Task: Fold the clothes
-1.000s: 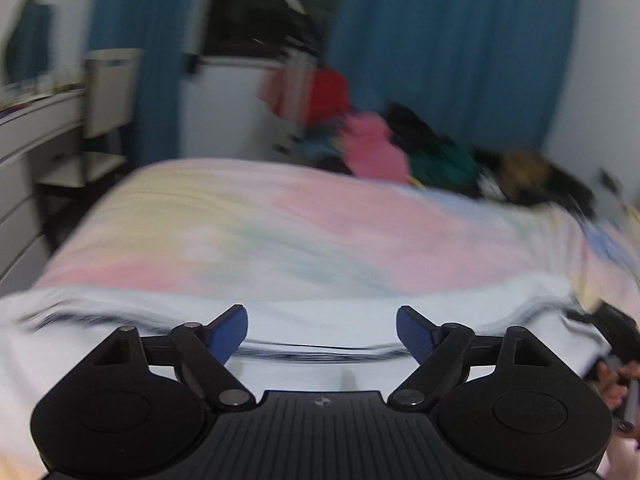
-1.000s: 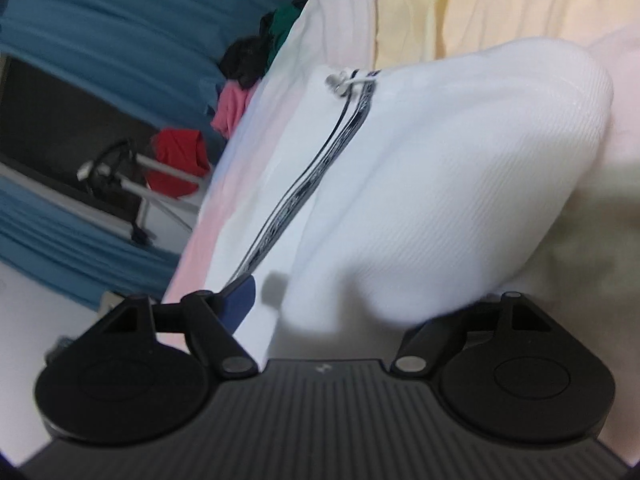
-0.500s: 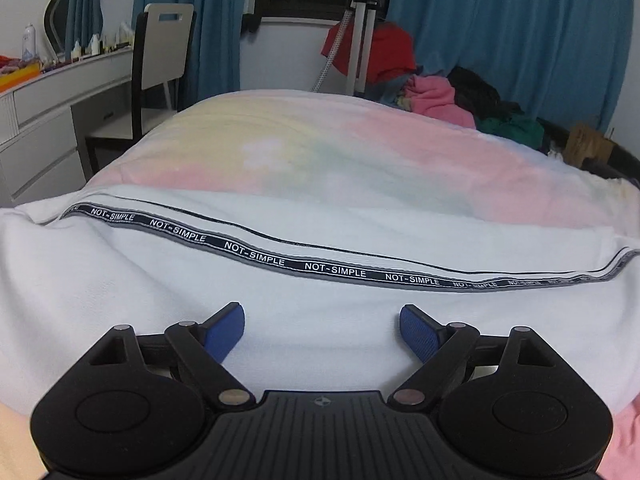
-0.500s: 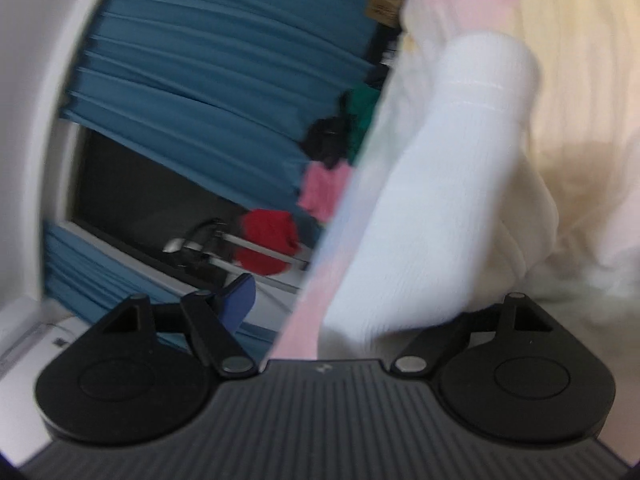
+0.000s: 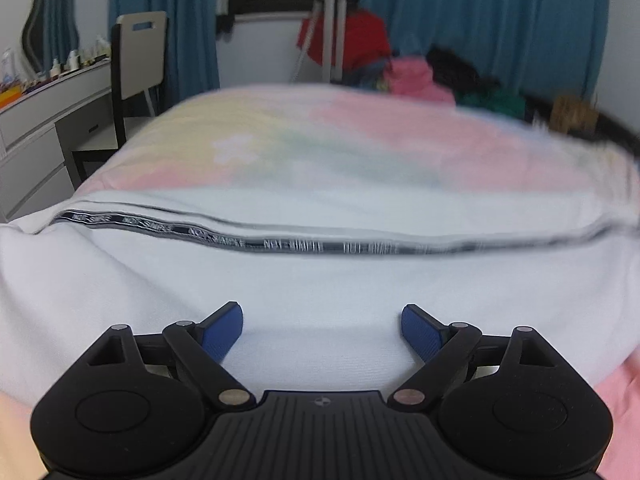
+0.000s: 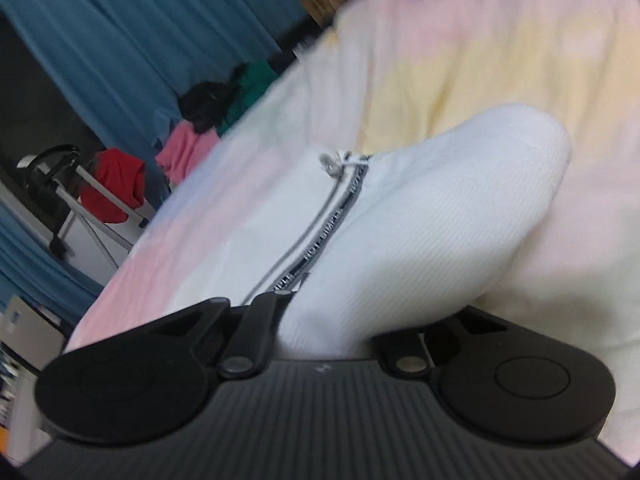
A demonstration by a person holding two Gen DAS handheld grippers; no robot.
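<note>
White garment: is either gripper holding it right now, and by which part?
The right gripper grips the white garment at a bunched fold beside its zipper. The left gripper is open above it, holding nothing.

The white garment (image 5: 320, 280) right ahead of the fingers is matt ribbed knit cloth, with a smooth woven black tape (image 5: 304, 245) across it. Pastel bedspread (image 5: 340, 140) beyond looks soft, matt fabric. Gripper bodies are matt black plastic, ridged on top, metal rivets.
</note>
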